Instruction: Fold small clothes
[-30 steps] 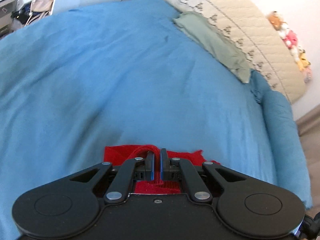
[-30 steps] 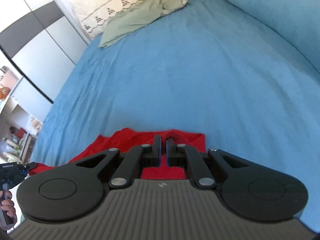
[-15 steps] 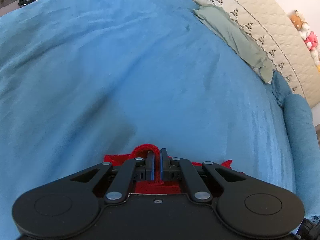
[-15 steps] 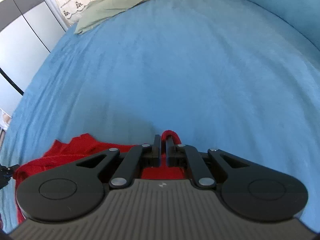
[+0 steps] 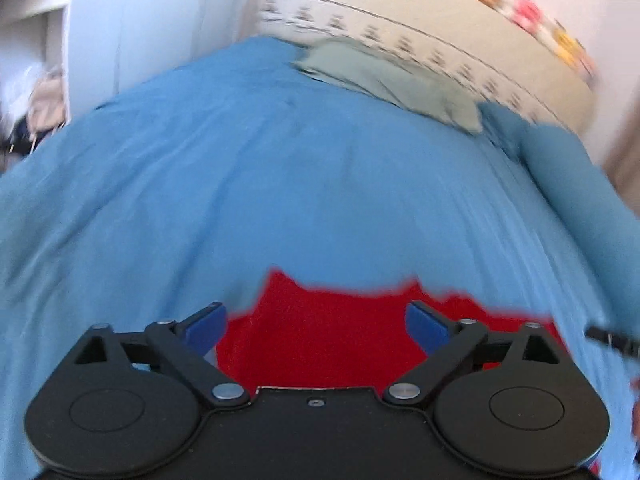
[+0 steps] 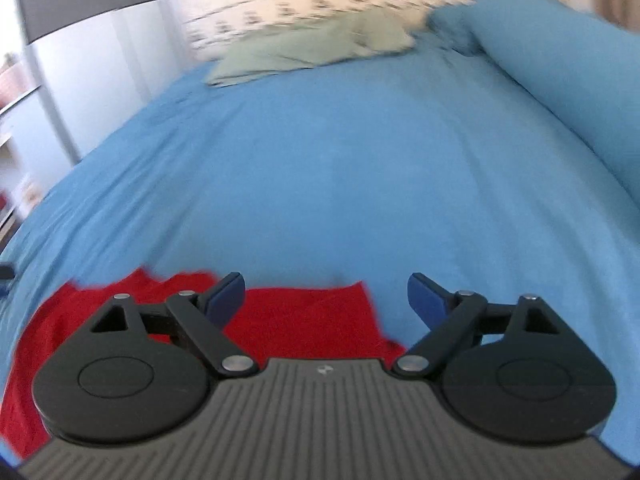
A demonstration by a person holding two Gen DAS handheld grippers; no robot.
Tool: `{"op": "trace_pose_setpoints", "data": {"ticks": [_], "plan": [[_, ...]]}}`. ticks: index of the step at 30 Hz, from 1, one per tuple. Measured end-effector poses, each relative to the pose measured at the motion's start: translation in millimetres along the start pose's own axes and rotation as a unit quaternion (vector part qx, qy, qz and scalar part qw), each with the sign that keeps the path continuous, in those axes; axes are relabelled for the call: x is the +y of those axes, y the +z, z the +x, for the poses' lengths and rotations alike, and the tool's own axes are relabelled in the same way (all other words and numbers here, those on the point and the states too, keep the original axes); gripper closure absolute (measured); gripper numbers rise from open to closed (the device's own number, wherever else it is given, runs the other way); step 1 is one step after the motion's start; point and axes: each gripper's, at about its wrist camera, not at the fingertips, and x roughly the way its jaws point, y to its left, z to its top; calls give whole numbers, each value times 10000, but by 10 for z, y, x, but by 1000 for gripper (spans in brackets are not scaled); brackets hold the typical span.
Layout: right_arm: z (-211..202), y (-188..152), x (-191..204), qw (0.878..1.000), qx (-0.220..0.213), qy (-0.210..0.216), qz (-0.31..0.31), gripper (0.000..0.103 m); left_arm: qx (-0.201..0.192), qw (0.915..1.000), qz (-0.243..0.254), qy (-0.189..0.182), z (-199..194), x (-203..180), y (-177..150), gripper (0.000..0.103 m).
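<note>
Since the earlier frames both our claws have just sprung wide, dropping the red cloth (image 5: 320,340); left claw (image 5: 316,326) and right claw (image 6: 326,294) hold nothing, cloth lies flat on the bed (image 6: 340,160) near us, likely fold laid down

Black linkage arms with silver screws carry blue fingers (image 5: 426,326) — the right gripper's (image 6: 322,300) housing is ribbed grey.

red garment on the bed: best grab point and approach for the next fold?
Judging by its flat lie on the blue bedspread, pinch the red garment at its far right corner, coming from above with the right hand-held gripper, whose jaws have just opened empty.
</note>
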Motion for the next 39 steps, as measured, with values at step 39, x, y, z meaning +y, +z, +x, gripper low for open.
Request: {"op": "trace_pose_setpoints", "data": {"ticks": [39], "plan": [[-1348,-1009,293,9928,580,-933,475,0,921,9903,673,790,-156,-951,-434,0]]}}
